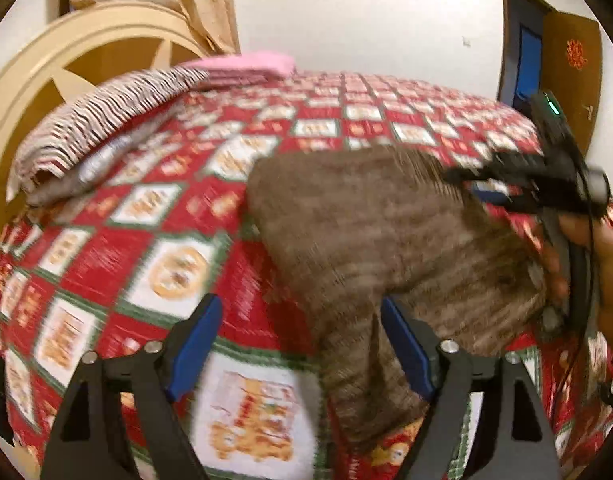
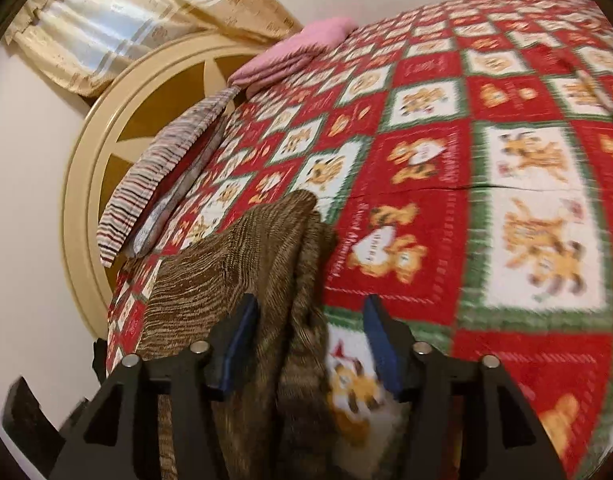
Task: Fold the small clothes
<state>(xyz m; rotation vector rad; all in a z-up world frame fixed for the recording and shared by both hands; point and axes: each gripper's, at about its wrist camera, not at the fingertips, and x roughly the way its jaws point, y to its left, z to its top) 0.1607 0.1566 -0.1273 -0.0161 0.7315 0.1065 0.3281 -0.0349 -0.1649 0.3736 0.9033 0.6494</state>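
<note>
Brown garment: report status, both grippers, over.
Left gripper open, right gripper open, nothing clamped. Brown garment lies rumpled on the bedspread, cloth between both jaws. Nothing in the way.

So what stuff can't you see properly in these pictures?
- Brown striped garment: left wrist view, motion blur hides what kind of clothing it is; its near end is cut off by the left gripper.
- Same garment, right wrist view: lower part hidden under the right gripper.
- Quilt lettering: blurred, unreadable.
- Right gripper in the left wrist view: blurred at the right edge.
</note>
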